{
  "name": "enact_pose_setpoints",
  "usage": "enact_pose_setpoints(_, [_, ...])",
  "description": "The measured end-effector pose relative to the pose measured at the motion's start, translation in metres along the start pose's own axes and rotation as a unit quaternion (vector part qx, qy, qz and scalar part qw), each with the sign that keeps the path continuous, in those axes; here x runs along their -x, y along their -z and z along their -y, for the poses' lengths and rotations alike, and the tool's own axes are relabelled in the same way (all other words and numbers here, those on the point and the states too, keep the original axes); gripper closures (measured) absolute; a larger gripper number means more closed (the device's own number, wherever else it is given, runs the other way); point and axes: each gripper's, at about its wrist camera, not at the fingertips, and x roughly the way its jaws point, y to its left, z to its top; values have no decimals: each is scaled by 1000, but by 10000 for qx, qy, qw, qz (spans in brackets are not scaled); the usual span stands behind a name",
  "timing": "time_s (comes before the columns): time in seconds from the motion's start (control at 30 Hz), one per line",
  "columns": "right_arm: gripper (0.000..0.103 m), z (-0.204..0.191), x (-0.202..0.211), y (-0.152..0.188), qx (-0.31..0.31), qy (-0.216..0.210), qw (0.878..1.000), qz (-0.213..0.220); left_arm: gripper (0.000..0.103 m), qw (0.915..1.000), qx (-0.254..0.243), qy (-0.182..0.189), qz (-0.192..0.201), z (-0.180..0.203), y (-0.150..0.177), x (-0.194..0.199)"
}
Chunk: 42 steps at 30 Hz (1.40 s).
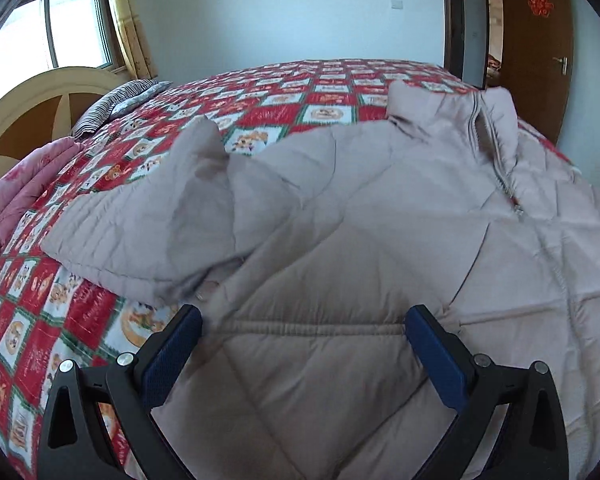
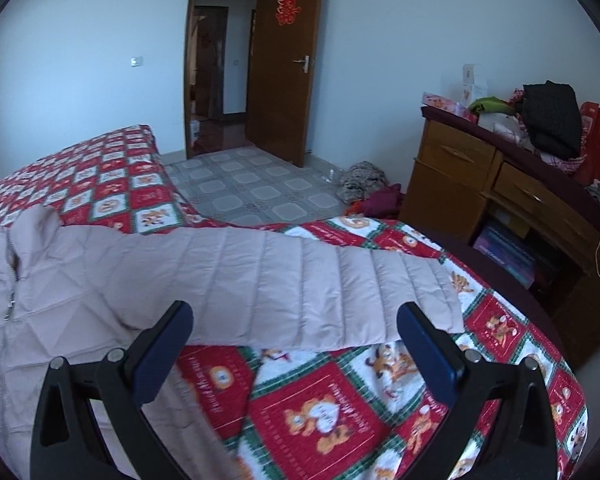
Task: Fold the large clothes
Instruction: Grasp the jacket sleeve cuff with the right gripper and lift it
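A large pale pink quilted jacket (image 1: 360,220) lies front up on the bed, zipper (image 1: 500,168) partly open at the collar. Its left sleeve (image 1: 148,224) lies bunched out to the side. My left gripper (image 1: 302,332) is open and empty, just above the jacket's lower body. In the right wrist view the jacket's other sleeve (image 2: 300,284) stretches out to the right across the bedspread. My right gripper (image 2: 294,328) is open and empty, hovering just in front of that sleeve.
The bed has a red, white and green checked bedspread (image 2: 320,412). A pink folded quilt (image 1: 24,196) and a striped pillow (image 1: 112,106) lie by the headboard. A wooden dresser (image 2: 500,200) with piled clothes stands right of the bed. Clothes (image 2: 364,184) lie on the tiled floor near the open door (image 2: 288,64).
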Motion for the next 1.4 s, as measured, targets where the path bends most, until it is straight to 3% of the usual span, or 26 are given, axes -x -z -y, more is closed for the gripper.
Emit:
enact_pose_setpoints(0.1, [0,19,-20,-1,-54,210,9997,-132,1,10000,1,24,41,0,2,-1])
enact_pose_setpoints(0.3, [1,93,-67,-6,-814,830,9923,-435,1,9998,113,166,-55,-2,3,-7])
enact_pose_setpoints(0.43, [18,148,-106,2,-1568,1057,9775,-931,1,9997,98,153,-134,0,3,-11])
enact_pose_setpoints(0.47, [27,163,-119,8,-1824,1030,9710,-1148,1,9998,83,141,-146,1,3,-11])
enact_pose_setpoints(0.57, [35,179,-138,20,-2193,753,9608,-1517,1,9998,58,120,-162,2,4,-12])
enact_pose_setpoints(0.7, [38,166,-137,18,-1867,749,9700,-1365,1,9998,50,117,-179,2,4,-13])
enact_pose_setpoints(0.87, [77,145,-136,10,-1190,766,9813,-1308,1,9997,38,113,-194,3,4,-14])
enact_pose_setpoints(0.97, [91,141,-134,5,-920,880,9830,-1324,1,9997,37,119,-201,3,5,-14])
enact_pose_setpoints(1.03, [92,146,-123,1,-1066,790,9840,-1193,1,9997,48,135,-201,3,5,-14])
enact_pose_setpoints(1.13, [93,140,-87,-20,-1001,679,9907,-626,1,9996,69,165,-201,2,5,-14])
enact_pose_setpoints(1.27, [94,89,-16,-60,-497,82,9987,57,1,9995,101,212,-193,1,5,-14])
enact_pose_setpoints(1.4, [95,20,41,-82,24,-764,9957,516,1,9993,160,297,-176,-2,5,-13])
